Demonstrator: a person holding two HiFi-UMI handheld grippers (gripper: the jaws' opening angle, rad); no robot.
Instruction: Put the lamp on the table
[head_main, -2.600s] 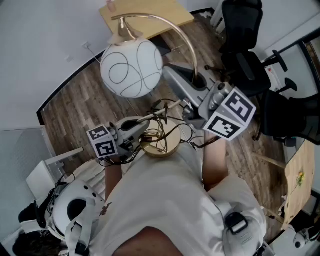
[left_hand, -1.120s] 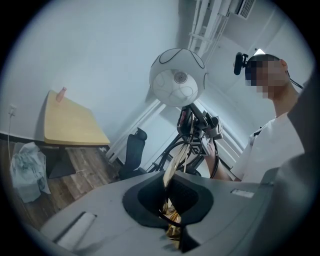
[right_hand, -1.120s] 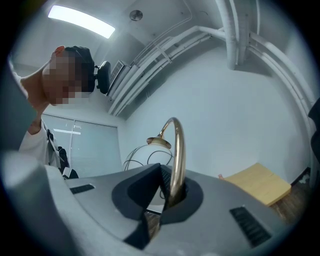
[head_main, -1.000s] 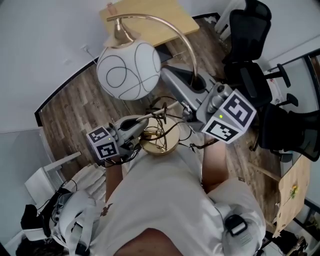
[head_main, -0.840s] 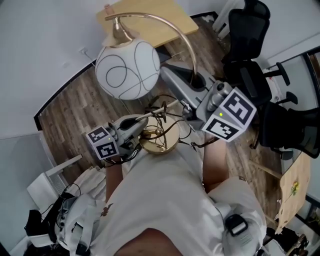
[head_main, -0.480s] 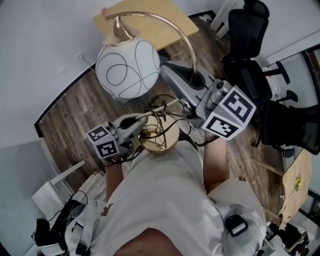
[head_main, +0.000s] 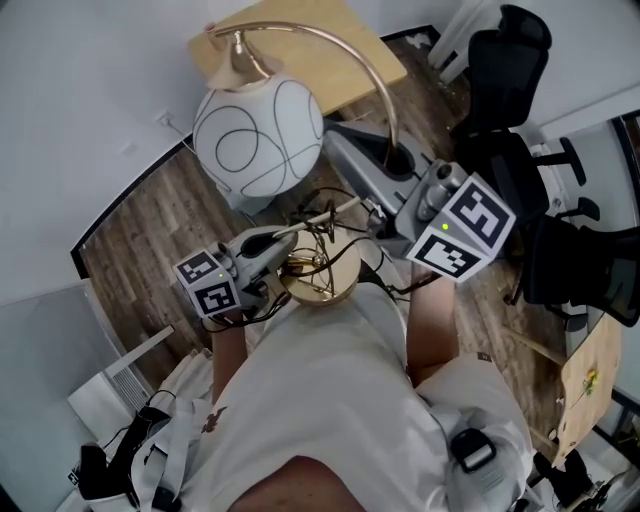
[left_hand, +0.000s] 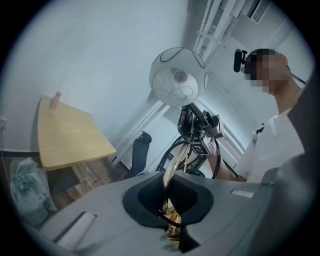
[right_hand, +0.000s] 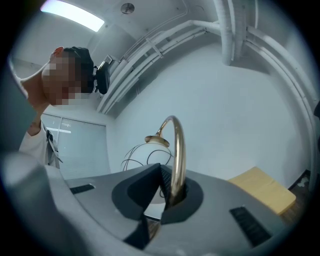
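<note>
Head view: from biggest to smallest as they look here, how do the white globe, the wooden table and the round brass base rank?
1-2. White globe and wooden table: too close to rank; the table is farther off and partly behind the globe.
3. Round brass base: clearly smallest.

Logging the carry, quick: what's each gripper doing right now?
Left gripper: closed, holding the lamp near its base.
Right gripper: closed, holding the lamp's curved gold stem.

The lamp (head_main: 258, 135) has a white globe with thin black looping lines, and a brass-gold arm and base. The worktop (head_main: 330, 70) is pale yellow wood, the floor (head_main: 150, 230) dark brown planks, the chairs (head_main: 505, 60) black.
</note>
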